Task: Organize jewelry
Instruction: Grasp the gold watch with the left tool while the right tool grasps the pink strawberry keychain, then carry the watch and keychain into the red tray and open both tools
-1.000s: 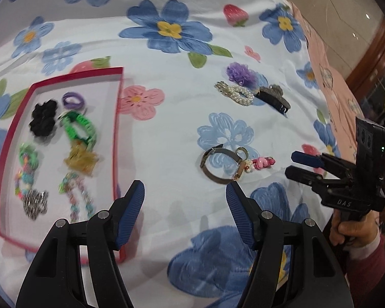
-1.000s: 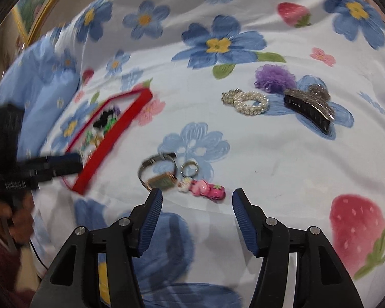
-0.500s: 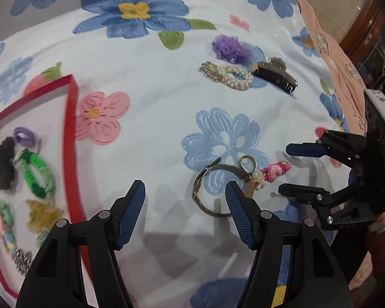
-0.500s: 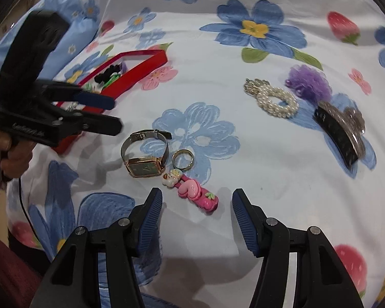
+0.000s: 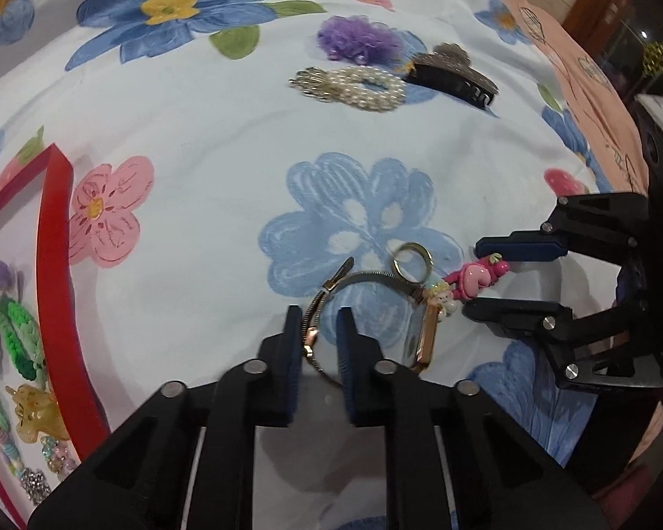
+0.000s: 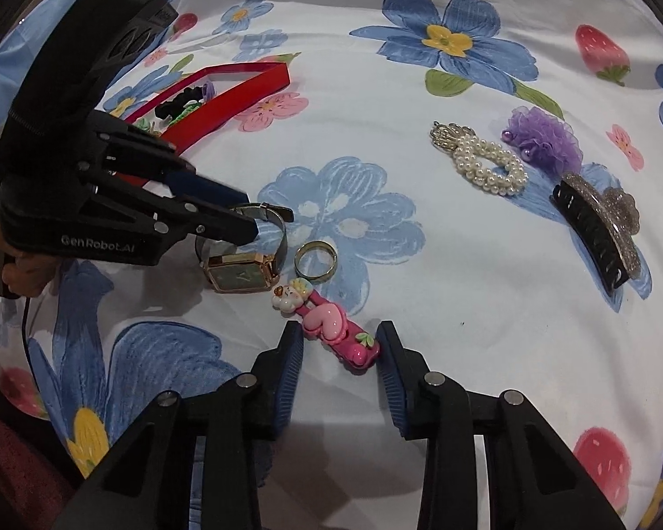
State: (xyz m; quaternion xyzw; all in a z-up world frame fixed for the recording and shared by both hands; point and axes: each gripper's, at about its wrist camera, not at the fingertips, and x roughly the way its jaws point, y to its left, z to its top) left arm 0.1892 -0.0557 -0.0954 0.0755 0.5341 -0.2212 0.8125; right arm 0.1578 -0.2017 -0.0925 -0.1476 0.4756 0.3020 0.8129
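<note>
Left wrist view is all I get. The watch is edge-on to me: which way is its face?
Observer: Face up. The watch lies on the cloth, showing a dark dial in a gold case.
Operator: Right gripper got the clip yet?
Observer: Its own camera shows the right gripper with its jaws on either side of the clip. The jaws have just been closing. The clip lies slantwise between them, flat on the cloth. I can't tell whether the pads press on it.
</note>
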